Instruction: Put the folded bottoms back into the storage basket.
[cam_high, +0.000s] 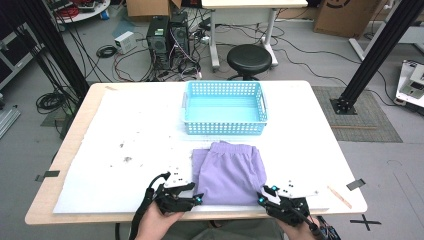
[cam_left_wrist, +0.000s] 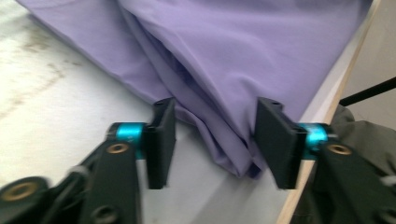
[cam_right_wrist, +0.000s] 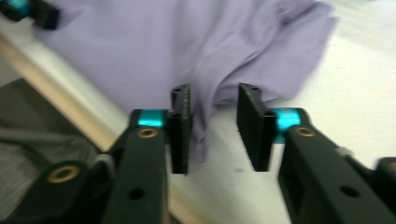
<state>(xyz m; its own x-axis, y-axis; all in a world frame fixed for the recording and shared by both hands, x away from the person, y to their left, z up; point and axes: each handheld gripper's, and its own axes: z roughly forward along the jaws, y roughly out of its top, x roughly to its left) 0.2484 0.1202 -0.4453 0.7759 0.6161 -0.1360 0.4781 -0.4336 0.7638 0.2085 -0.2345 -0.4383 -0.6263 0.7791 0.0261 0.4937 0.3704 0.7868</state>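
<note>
At the near edge of the bench (cam_high: 75, 165), the left gripper (cam_high: 196, 199) and right gripper (cam_high: 261, 199) flank the near corners of a folded lilac garment (cam_high: 229, 172). Both sets of fingers stand apart with a cloth corner lying loose between them, the pads not pressing it. The garment is smooth, soft-creased, layered at its near hem, and lies flat on the white sheet. Just beyond it sits a light-blue perforated basket (cam_high: 225, 126).
</note>
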